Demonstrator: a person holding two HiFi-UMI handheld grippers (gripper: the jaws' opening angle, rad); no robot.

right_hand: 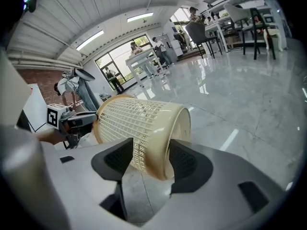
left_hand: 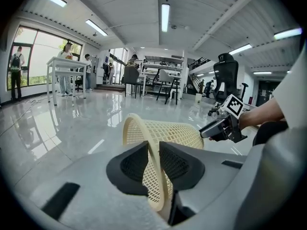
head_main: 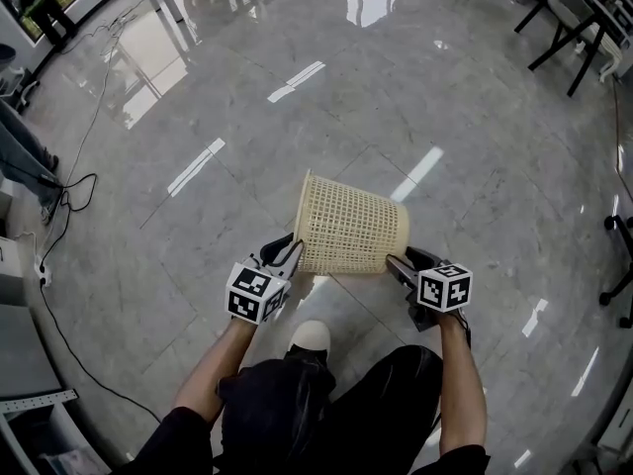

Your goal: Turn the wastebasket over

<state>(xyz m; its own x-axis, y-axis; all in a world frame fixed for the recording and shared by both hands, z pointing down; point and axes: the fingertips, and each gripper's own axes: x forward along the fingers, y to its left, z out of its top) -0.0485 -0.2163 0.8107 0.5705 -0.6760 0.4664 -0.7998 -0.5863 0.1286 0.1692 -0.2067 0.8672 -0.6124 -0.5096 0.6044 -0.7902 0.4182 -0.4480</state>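
A cream mesh wastebasket (head_main: 348,230) lies on its side between my two grippers, open rim to the left and closed base to the right in the head view. My left gripper (head_main: 288,252) is shut on the rim (left_hand: 154,176), one pad inside the mesh and one outside. At the base end my right gripper (head_main: 397,263) holds the bottom edge of the wastebasket (right_hand: 144,128) between its pads. In the left gripper view the right gripper (left_hand: 216,127) shows beyond the wastebasket (left_hand: 168,133). The left gripper (right_hand: 79,120) shows at the far end in the right gripper view.
A white shoe (head_main: 312,337) of the person stands just below the basket on the glossy grey tile floor (head_main: 297,87). A black cable (head_main: 69,201) runs along the left. Table legs (head_main: 559,38) stand at the top right, and a chair base (head_main: 619,265) sits at the right edge.
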